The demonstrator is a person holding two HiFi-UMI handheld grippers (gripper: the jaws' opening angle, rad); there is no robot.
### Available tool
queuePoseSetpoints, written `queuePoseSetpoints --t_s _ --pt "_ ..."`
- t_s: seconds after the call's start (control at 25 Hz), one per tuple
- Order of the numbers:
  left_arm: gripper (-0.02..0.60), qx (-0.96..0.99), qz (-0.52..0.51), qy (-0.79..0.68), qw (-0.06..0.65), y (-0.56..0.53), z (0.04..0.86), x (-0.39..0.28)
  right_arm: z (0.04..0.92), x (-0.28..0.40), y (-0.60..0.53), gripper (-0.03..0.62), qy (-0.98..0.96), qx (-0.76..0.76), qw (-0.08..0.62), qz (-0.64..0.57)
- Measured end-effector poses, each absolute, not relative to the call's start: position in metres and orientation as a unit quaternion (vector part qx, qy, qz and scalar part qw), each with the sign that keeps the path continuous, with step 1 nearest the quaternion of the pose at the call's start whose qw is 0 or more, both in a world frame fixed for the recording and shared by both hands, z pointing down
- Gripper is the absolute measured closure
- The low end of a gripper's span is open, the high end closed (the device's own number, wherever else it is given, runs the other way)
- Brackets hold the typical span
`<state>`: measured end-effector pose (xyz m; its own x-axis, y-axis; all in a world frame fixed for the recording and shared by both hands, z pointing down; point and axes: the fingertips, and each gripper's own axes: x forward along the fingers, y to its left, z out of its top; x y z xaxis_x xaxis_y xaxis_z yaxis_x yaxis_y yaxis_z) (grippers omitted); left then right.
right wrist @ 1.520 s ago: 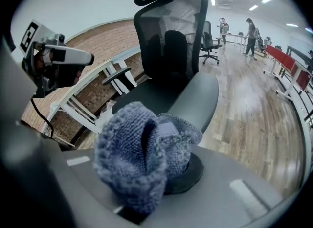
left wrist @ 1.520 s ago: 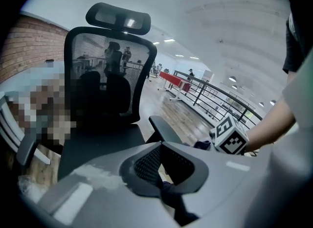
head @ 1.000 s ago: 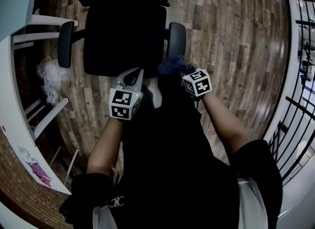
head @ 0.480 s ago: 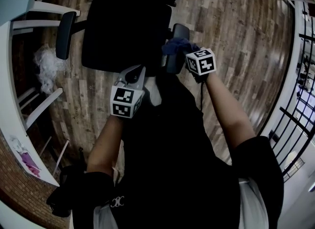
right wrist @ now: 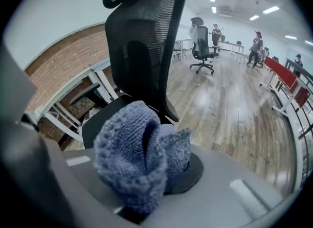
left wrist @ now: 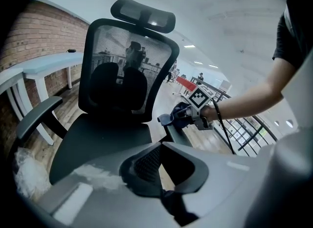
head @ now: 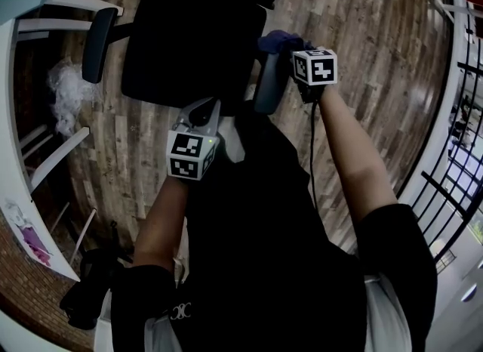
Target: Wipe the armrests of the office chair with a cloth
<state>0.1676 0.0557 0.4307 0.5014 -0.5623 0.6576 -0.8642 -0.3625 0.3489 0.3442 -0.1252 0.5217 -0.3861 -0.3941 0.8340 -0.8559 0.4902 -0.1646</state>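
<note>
A black mesh office chair point(head: 189, 48) stands in front of me, its grey right armrest point(head: 268, 86) running away from me. My right gripper point(head: 290, 48) is shut on a bunched blue knitted cloth point(head: 278, 41), which rests on the far end of that armrest. The cloth point(right wrist: 139, 153) fills the lower middle of the right gripper view. The left gripper view shows the cloth point(left wrist: 177, 117) on top of the armrest point(left wrist: 177, 135). My left gripper point(head: 202, 112) hovers by the seat's front edge, jaws together, holding nothing. The left armrest point(head: 98, 35) is untouched.
A white desk point(head: 11, 116) curves along the left, with a white fluffy heap point(head: 64, 94) on the wood floor beside it. A black railing point(head: 460, 116) runs on the right. A dark bag point(head: 87, 297) lies at lower left. Another chair point(right wrist: 203, 46) and people stand far off.
My right gripper has slid the cloth forward along the right armrest, from its near end to its far end. The left gripper has barely moved.
</note>
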Motion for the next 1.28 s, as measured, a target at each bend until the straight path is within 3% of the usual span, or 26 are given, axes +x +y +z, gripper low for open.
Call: queuePoseSetpoints --t_s 0.28,0.8,1.28 --pt "0.575 0.796 0.206 -0.450 0.349 0.060 0.431 0.162 0.522 0.339 -0.074 0.545 -0.776 0.386 0.386 0.315" --pt "0.575 0.806 0.174 -0.442 0.354 0.068 0.438 0.143 0.520 0.303 0.082 0.545 -0.769 0.262 0.459 0.359" --pt "0.575 0.783 0.146 -0.484 0.363 0.078 0.457 0.078 0.457 0.265 -0.001 0.545 -0.749 -0.006 0.600 0.281"
